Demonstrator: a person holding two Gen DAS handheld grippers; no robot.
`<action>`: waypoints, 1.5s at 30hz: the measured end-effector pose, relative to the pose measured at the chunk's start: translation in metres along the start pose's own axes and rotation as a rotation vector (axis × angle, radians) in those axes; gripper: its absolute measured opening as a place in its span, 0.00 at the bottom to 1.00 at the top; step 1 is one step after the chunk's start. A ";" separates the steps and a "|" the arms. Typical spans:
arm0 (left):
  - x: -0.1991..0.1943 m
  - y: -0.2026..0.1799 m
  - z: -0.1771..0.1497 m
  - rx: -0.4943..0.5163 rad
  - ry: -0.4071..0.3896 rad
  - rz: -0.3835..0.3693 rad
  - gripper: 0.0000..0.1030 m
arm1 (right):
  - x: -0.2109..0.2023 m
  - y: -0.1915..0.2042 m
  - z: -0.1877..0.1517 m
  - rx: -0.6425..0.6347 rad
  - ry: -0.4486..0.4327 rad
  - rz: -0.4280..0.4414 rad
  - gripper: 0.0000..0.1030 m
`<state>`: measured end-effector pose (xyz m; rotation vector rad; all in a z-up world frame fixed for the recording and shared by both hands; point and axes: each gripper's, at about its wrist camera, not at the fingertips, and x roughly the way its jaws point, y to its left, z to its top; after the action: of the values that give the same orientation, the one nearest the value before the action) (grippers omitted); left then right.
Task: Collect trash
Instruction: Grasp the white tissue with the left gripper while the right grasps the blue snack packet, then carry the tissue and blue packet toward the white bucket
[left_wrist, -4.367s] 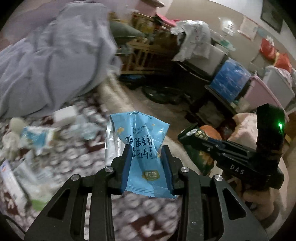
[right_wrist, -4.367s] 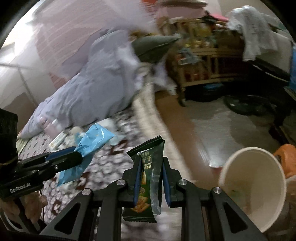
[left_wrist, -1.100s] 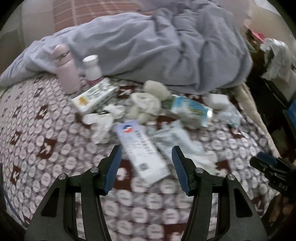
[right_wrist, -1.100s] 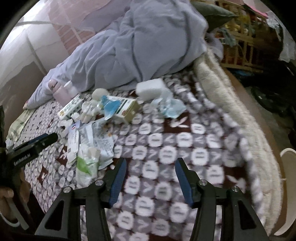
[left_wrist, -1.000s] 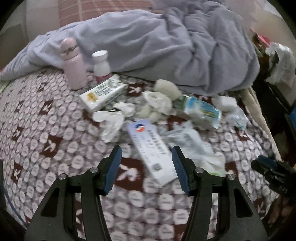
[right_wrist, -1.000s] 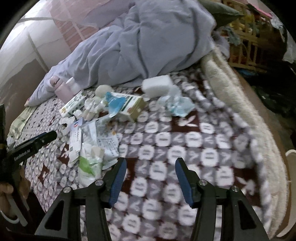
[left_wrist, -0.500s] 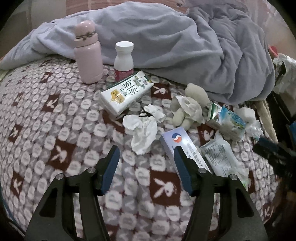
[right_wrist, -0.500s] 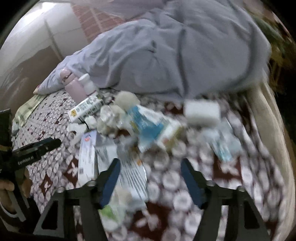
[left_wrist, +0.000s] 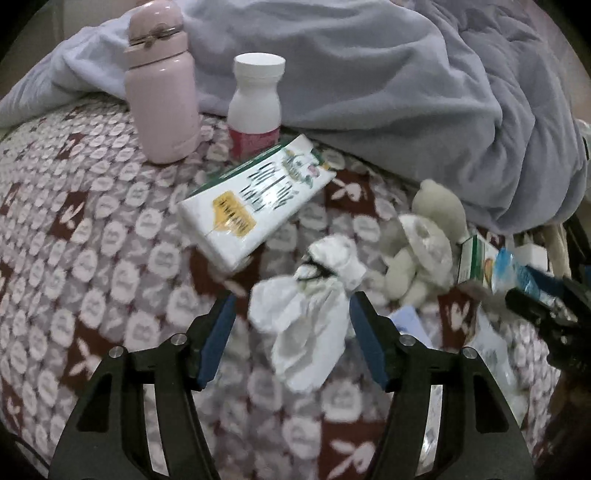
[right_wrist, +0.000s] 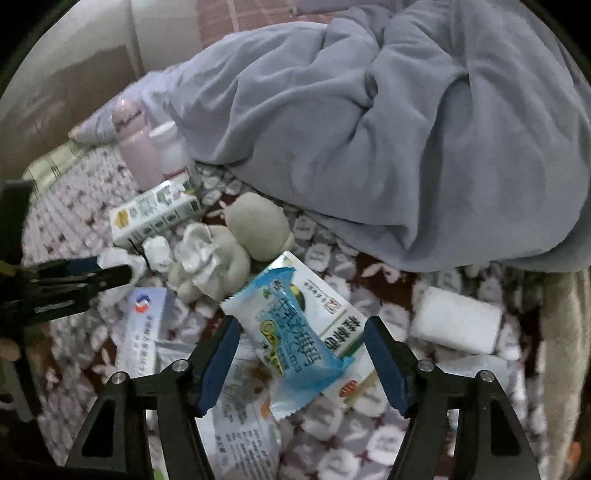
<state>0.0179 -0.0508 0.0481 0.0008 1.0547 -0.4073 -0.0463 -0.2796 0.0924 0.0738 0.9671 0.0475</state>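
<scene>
Litter lies on a patterned bed cover (left_wrist: 92, 258). My left gripper (left_wrist: 290, 341) is open, its jaws either side of a crumpled white tissue (left_wrist: 306, 317) lying on the cover. My right gripper (right_wrist: 303, 360) is open, its jaws either side of a blue snack wrapper (right_wrist: 291, 332) that rests on a white and green carton (right_wrist: 332, 317). A white milk carton (left_wrist: 255, 206) lies beyond the tissue. More crumpled tissue (right_wrist: 201, 254) and a beige soft toy (right_wrist: 258, 225) lie in between. The left gripper also shows in the right wrist view (right_wrist: 110, 275).
A pink flask (left_wrist: 160, 81) and a white pill bottle (left_wrist: 256, 99) stand at the back by a grey duvet (left_wrist: 406, 92). A white box (right_wrist: 456, 325) lies right. A blue and white packet (right_wrist: 142, 325) and printed wrappers (right_wrist: 243, 424) lie near the right gripper.
Both grippers have moved forward and down onto the litter. The tissue now sits between my left jaws and the blue wrapper between my right jaws. Both stay open.
</scene>
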 end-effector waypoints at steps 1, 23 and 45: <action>0.004 -0.003 0.002 0.016 0.008 -0.002 0.61 | 0.000 -0.002 -0.001 0.017 -0.005 0.020 0.56; -0.071 -0.049 -0.024 0.072 -0.060 -0.108 0.12 | -0.076 -0.011 -0.041 0.125 -0.090 0.085 0.31; -0.111 -0.210 -0.084 0.292 -0.113 -0.174 0.12 | -0.175 -0.061 -0.128 0.255 -0.166 -0.035 0.31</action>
<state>-0.1689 -0.1927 0.1396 0.1458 0.8789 -0.7091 -0.2503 -0.3482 0.1584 0.2911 0.8046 -0.1124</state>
